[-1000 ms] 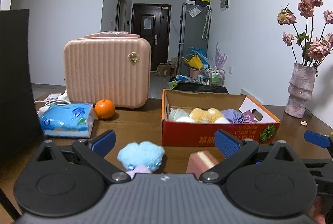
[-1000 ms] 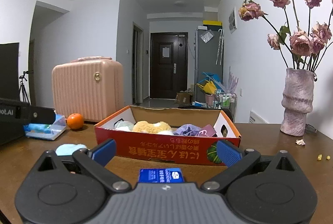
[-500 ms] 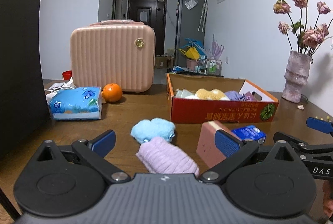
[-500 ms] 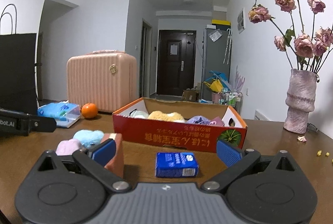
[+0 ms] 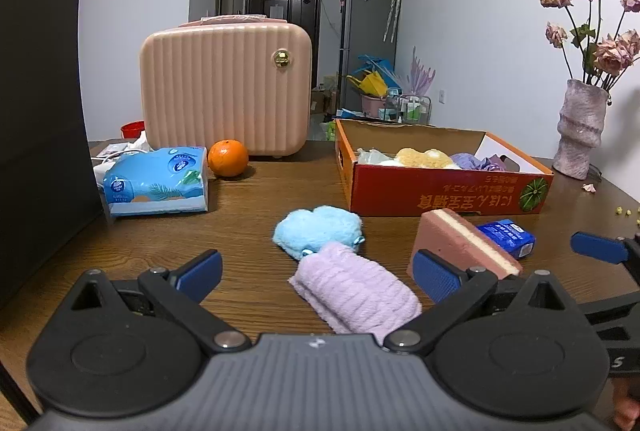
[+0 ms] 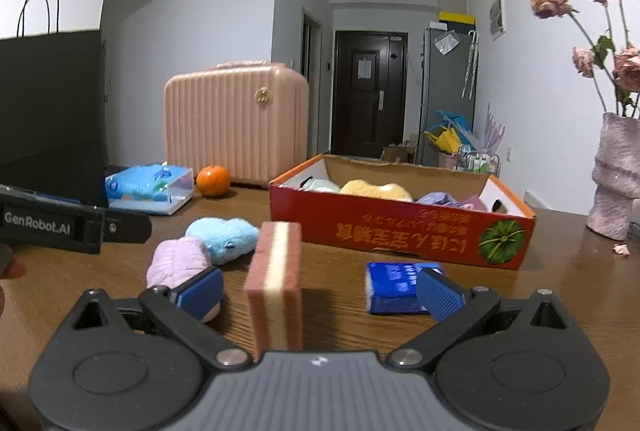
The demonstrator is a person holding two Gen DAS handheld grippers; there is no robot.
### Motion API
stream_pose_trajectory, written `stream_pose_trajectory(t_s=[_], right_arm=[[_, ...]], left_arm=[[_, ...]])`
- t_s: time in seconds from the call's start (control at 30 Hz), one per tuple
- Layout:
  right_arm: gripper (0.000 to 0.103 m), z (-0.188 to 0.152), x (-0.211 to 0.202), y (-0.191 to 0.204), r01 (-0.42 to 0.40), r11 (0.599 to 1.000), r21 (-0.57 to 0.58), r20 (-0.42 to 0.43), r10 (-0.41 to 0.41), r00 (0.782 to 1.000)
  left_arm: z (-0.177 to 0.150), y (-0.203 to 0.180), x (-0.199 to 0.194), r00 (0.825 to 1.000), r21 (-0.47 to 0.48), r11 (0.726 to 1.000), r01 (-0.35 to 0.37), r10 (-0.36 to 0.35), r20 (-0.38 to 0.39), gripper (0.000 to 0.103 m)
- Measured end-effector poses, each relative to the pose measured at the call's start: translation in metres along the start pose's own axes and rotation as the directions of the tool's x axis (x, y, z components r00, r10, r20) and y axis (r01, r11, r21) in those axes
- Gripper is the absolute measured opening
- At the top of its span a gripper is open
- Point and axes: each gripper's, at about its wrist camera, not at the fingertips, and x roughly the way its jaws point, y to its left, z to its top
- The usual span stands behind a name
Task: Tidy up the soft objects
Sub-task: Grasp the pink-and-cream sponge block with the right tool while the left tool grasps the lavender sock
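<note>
A lilac rolled cloth [image 5: 356, 291] lies on the wooden table between the open jaws of my left gripper [image 5: 316, 273], with a light blue plush [image 5: 318, 229] just behind it. A pink sponge with a cream stripe [image 6: 276, 279] stands on edge between the open jaws of my right gripper [image 6: 320, 289]; it also shows in the left wrist view [image 5: 460, 243]. A red cardboard box [image 6: 400, 231] holds several soft items and stands behind them [image 5: 440, 191]. The lilac cloth [image 6: 178, 261] and blue plush [image 6: 222, 233] lie left of the sponge.
A small blue packet [image 6: 394, 287] lies right of the sponge. A tissue pack [image 5: 156, 181], an orange [image 5: 228, 157] and a pink ribbed case [image 5: 226, 95] stand at the back left. A black bag [image 5: 40, 119] is far left; a vase of dried roses [image 5: 580, 127] far right.
Both grippers have pulled back and tilted down. The lilac cloth, sponge and blue packet have come into full view on the table. Both stay open.
</note>
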Motion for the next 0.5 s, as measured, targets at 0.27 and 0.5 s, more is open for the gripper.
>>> stream_pose_trajectory(t_s=[0.27, 0.5], right_arm=[[0.097, 0.002, 0.032, 0.011, 0.036, 0.999, 0.021, -0.046, -0.035, 0.998], [0.081, 0.005, 0.064, 0.013, 0.038, 0.999, 0.031, -0.117, -0.034, 0.993]], left_arm=[[-0.003, 0.017, 0.019, 0.998, -0.013, 1.000, -0.005, 0.004, -0.057, 0.103], [-0.004, 0.025, 0.024, 0.997, -0.032, 0.999, -0.016, 0.013, -0.074, 0.103]])
